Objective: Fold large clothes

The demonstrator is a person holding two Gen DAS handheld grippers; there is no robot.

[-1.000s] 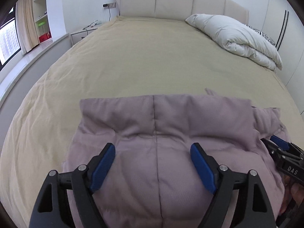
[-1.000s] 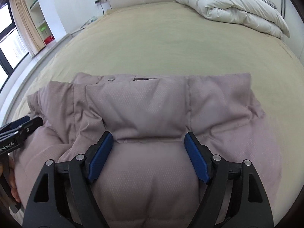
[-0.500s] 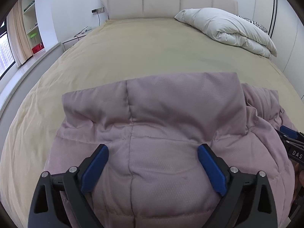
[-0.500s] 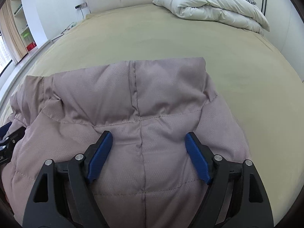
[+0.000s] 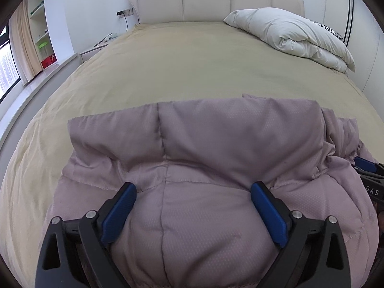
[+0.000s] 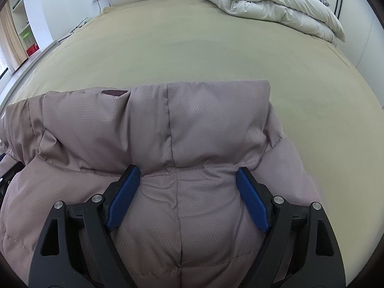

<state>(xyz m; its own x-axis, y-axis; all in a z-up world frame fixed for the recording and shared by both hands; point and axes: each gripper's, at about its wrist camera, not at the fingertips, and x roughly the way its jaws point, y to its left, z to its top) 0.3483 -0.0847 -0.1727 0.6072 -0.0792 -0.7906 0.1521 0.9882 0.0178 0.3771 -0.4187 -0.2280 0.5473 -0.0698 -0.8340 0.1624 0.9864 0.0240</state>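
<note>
Since a second ago, your left gripper [image 5: 192, 206] has spread its jaws wide and dropped closer over the 1 mauve quilted puffer jacket [image 5: 216, 144], which lies folded on the tan bed cover [image 5: 192, 60]; nothing is clamped, so you have likely just let go of a fold. From the right wrist, your right gripper [image 6: 187, 189] is opening too, the jacket [image 6: 168, 124] bulging between its 2 blue pads [image 6: 123, 194], unpinched. 1 white duvet [image 6: 276, 2] sits well apart.

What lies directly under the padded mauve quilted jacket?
The padded mauve quilted jacket lies on the beige bedspread, which shows around it. Whatever sits beneath the jacket's bulk is covered.
</note>
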